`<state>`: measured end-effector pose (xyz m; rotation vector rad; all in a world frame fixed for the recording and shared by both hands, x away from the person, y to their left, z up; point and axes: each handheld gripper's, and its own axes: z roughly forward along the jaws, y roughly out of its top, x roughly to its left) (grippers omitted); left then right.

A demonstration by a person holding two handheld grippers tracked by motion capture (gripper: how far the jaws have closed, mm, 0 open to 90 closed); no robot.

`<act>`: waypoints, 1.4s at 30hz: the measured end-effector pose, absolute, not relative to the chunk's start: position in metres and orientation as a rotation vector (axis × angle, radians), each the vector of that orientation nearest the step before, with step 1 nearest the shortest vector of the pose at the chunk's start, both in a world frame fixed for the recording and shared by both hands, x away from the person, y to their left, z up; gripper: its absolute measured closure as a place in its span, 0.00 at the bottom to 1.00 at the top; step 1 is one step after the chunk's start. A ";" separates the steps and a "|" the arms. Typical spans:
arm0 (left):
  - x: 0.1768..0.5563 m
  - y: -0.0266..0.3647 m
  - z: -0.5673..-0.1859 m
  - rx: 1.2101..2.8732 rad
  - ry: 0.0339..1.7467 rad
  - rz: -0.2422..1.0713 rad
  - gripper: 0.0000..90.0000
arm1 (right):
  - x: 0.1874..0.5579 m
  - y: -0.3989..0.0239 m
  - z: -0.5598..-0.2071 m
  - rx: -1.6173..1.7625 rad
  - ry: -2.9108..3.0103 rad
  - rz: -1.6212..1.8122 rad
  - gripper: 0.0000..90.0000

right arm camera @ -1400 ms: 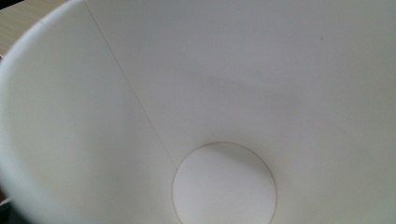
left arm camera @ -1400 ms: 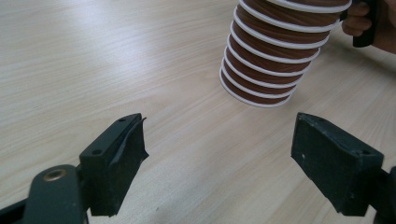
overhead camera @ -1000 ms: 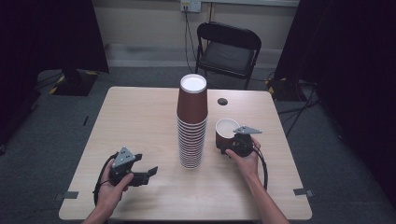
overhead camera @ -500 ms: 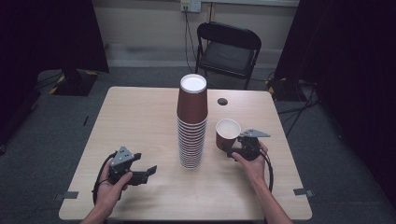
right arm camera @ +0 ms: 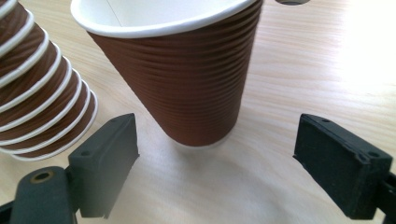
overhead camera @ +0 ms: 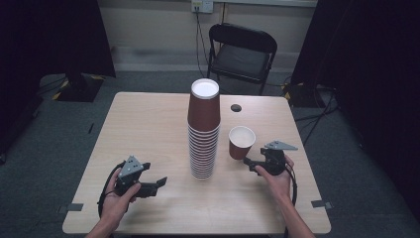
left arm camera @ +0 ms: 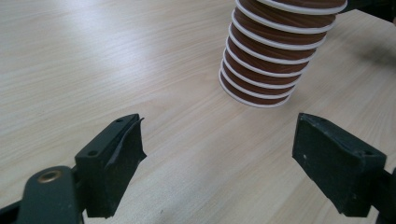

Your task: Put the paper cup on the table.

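A tall stack of upturned brown ribbed paper cups stands at the table's middle. Just right of it a single brown cup stands upright, white inside. My right gripper lies a little to the right of that cup, pointing at it, open. In the right gripper view the cup stands just ahead of the wide-apart jaws of that gripper, with the stack at the left. My left gripper rests near the front left, open and with nothing in it. In its own view this gripper points at the stack's base.
The light wooden table has a small dark round hole behind the single cup. A black folding chair stands beyond the far edge. Dark curtains flank the room on both sides.
My right gripper has drawn back to the right, away from the single cup, which stays standing where it was. The left gripper has not moved.
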<state>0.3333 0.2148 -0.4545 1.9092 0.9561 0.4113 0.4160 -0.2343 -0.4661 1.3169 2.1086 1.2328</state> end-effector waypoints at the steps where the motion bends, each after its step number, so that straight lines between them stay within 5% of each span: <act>1: 0.334 0.215 -0.455 1.910 0.963 0.409 0.18 | 0.414 -0.236 -0.464 1.323 2.102 1.236 0.15; 24: 0.335 0.214 -0.454 1.944 1.032 0.447 0.20 | 0.332 -0.286 -0.434 1.390 2.032 1.230 0.17; 42: 0.312 0.228 -0.457 1.936 0.996 0.475 0.19 | 0.295 -0.293 -0.464 1.453 2.057 1.155 0.18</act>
